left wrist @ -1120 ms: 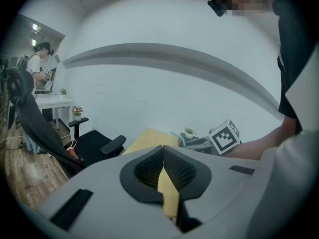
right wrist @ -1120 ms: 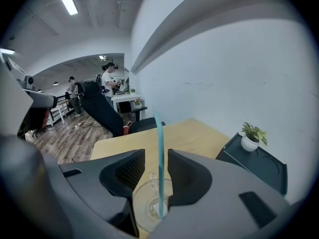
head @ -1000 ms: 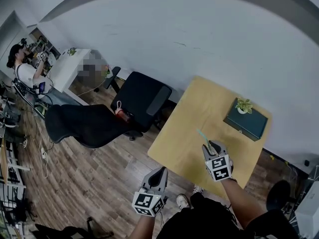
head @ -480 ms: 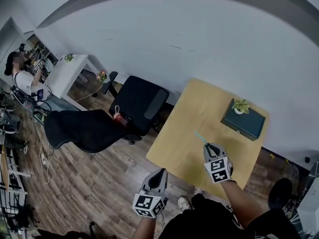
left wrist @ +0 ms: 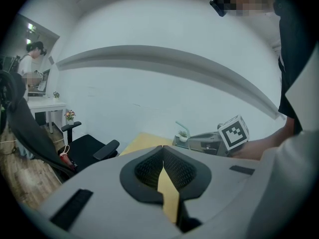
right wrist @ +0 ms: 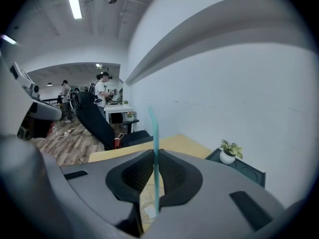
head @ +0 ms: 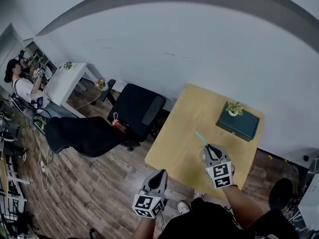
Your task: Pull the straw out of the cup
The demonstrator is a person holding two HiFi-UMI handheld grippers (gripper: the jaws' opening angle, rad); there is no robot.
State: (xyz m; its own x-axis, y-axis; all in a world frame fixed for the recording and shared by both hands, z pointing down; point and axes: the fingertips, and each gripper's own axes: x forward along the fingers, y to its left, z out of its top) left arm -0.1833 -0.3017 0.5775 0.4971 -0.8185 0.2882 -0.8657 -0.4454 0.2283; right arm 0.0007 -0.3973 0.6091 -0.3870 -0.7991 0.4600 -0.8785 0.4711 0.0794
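A teal straw (head: 200,138) sticks up and to the left from my right gripper (head: 211,150) over the wooden table (head: 182,133). In the right gripper view the straw (right wrist: 155,148) stands upright between the pads, and the jaws are shut on it. A clear cup (head: 202,157) shows just below and left of that gripper, mostly hidden by it. My left gripper (head: 158,175) hangs off the table's near-left edge, above the floor. In its own view the left gripper (left wrist: 163,158) is shut with nothing in it, and the straw (left wrist: 180,129) shows far off.
A dark green box (head: 239,123) with a small potted plant (head: 232,108) sits at the table's far right. A black office chair (head: 138,108) stands left of the table. Further left are a white desk (head: 67,78) and a person (head: 20,78).
My right gripper has lifted a little with the straw between its jaws. The left gripper has stayed where it was.
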